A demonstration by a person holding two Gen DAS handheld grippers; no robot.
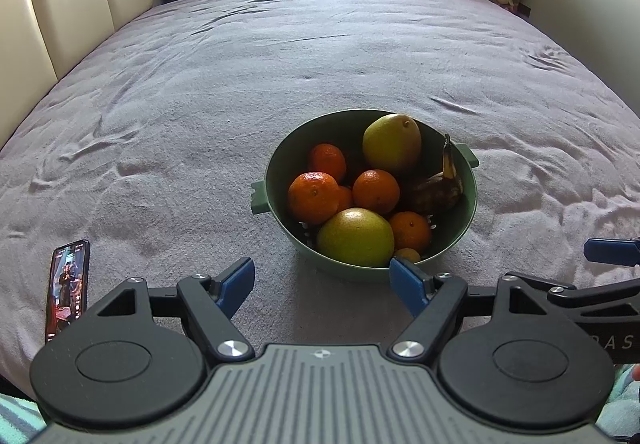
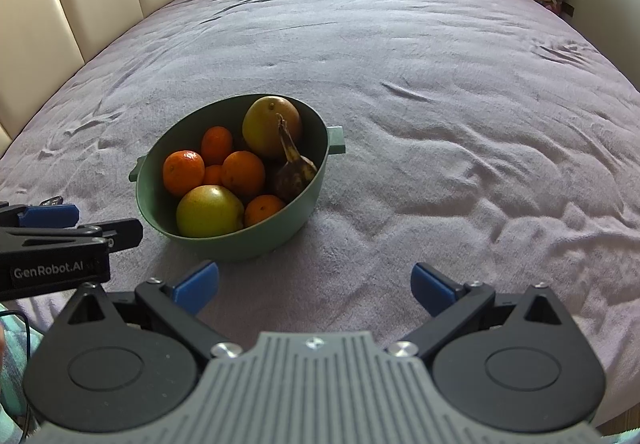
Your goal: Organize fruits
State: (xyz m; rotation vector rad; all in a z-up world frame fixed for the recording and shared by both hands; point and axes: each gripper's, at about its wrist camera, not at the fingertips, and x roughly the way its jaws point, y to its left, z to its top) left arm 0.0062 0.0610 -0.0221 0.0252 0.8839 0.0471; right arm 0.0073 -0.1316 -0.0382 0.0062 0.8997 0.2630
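Now | left tool [image 1: 322, 286] wide, empty | right tool [image 2: 315, 286] wide, empty | green two-handled plastic bowl [image 1: 472, 199] of fruit on bed just ahead of both

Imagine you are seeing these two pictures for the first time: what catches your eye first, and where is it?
The green bowl stands out at once, sitting on the wide purple bedspread and piled with oranges, two big yellow-green fruits and a browned banana. Next come the blue-tipped left gripper and right gripper, both open and empty just short of the bowl. A lit phone lies on the bedspread at the left.
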